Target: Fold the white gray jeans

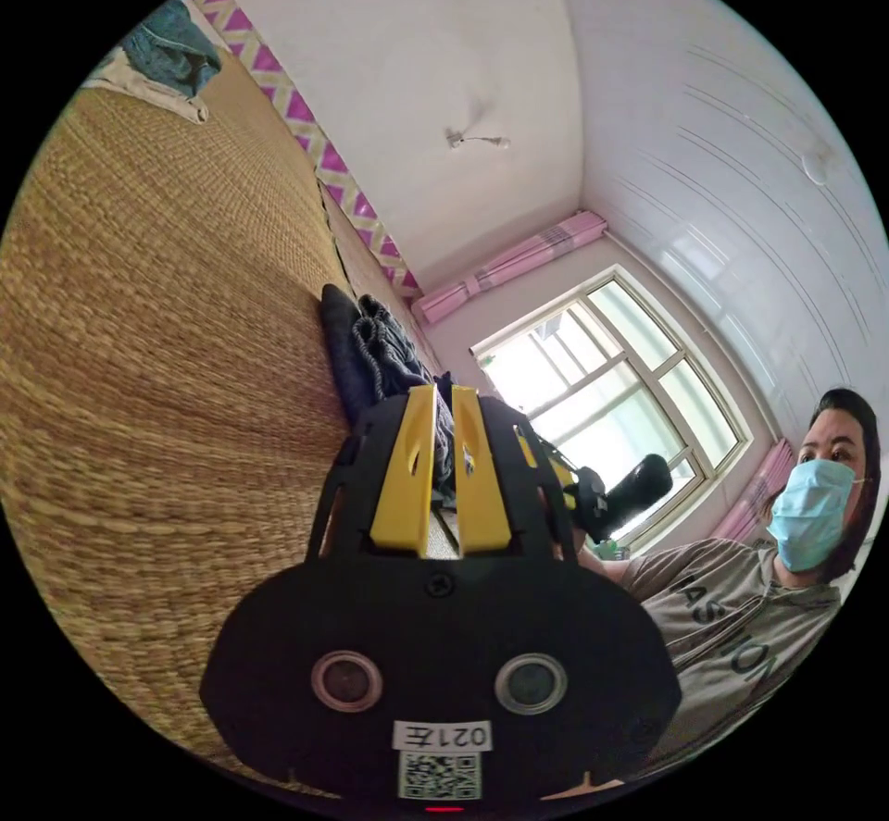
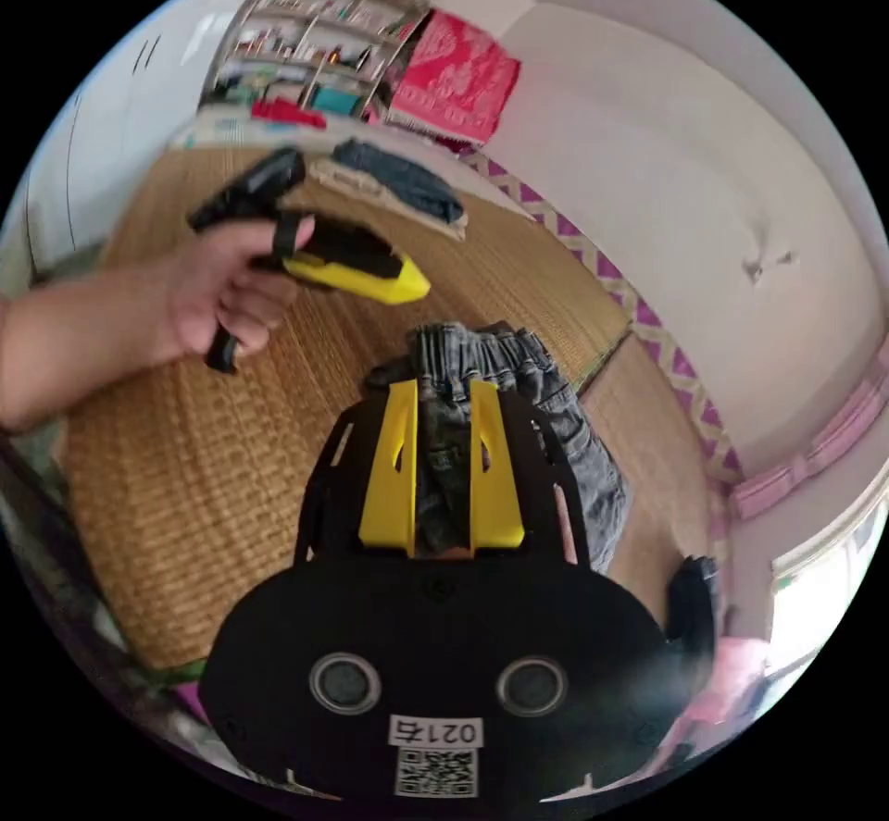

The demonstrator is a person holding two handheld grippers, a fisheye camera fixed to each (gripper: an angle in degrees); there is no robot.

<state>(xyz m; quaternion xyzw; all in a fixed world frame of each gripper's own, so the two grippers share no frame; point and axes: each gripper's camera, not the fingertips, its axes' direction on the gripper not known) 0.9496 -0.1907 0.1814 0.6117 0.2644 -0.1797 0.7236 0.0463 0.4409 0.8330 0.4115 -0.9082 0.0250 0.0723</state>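
**Right gripper view: jeans bunched at the jaws, folding barely under way**

The white gray jeans point(image 2: 519, 395) lie in the centre of the right gripper view as a rumpled grey heap on the woven mat point(image 2: 185, 469), elastic waistband toward the top of the heap, with cloth running right and down past the tool's black body. The right gripper point(image 2: 443, 414) sits directly over them; its yellow jaws stand a little apart with denim showing in the gap, but I cannot tell whether they press on the cloth or merely hang above it.

In the upper left of that frame a hand point(image 2: 222, 293) holds the left gripper point(image 2: 407, 284) clear of the jeans, above bare mat, its yellow tip looking closed on nothing. In the left gripper view its jaws nearly meet at the tips with only a thin slit between them, and the jeans point(image 1: 394, 349) show just beyond as a dark crumpled mound at mid-frame.

Further out, a stack of folded clothes point(image 2: 398, 178) rests near the mat's far edge, toward the top of the frame.

Judging by the wrinkled, uneven heap, no clean fold is finished: the legs likely need spreading flat, then doubling over.
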